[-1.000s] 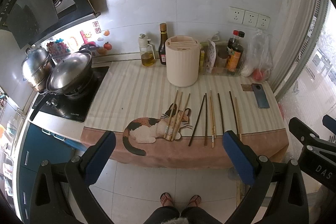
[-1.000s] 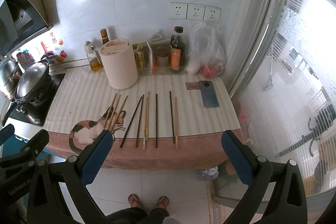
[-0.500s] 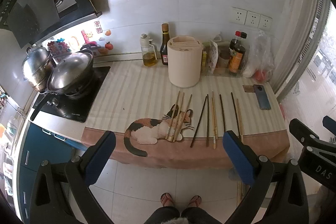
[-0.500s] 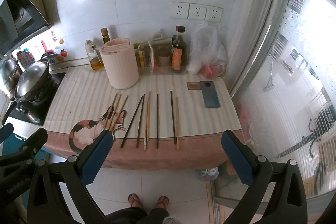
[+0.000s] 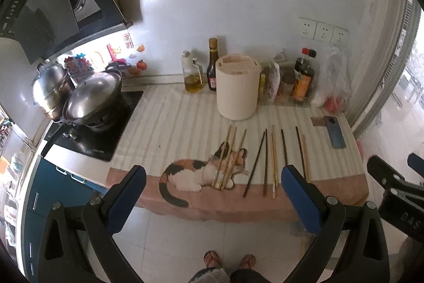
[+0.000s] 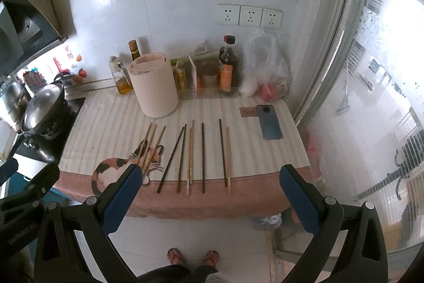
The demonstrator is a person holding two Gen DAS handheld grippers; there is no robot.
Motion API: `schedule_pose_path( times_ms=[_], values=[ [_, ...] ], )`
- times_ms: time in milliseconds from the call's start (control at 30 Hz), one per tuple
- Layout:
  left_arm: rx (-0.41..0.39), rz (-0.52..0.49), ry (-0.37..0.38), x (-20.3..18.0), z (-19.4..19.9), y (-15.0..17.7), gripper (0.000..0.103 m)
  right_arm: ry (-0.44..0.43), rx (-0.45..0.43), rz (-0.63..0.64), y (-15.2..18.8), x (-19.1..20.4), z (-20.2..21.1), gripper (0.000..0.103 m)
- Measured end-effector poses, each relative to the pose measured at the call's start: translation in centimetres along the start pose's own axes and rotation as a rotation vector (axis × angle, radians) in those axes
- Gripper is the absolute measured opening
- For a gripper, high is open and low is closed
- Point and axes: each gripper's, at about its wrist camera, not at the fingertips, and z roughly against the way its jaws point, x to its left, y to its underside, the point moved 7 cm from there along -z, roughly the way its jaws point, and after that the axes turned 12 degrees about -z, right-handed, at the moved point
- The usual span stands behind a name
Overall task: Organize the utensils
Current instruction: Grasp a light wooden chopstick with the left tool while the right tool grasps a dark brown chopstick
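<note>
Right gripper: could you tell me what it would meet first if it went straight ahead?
Probably the chopsticks on the striped cat cloth; the open right gripper points at them with nothing between, though depth is unclear.

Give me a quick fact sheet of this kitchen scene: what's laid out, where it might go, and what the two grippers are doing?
utensils: chopsticks, light and dark, lying loose on the striped cloth
likely holder: cream canister behind them, upright
nearby: phone at the cloth's right end; bottles along the wall
left gripper: open, holding nothing, short of the counter
right gripper: open, holding nothing, short of the counter
progress: nothing sorted yet
</note>
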Motion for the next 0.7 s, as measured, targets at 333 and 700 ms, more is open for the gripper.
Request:
schedule_pose_path(
  times_ms=[333, 700],
  values=[
    [-0.014, 0.038, -0.136, 0.9, -6.7, -2.3, 0.103, -0.070, 0.013, -0.058, -2.0, -1.2, -6.2, 0.103],
    [0.233, -0.029, -0.132, 1.5, -22.3, -0.8, 0.103, -0.025, 0.239, -0.050, -1.1, -1.1, -20.9, 0.077]
  ],
)
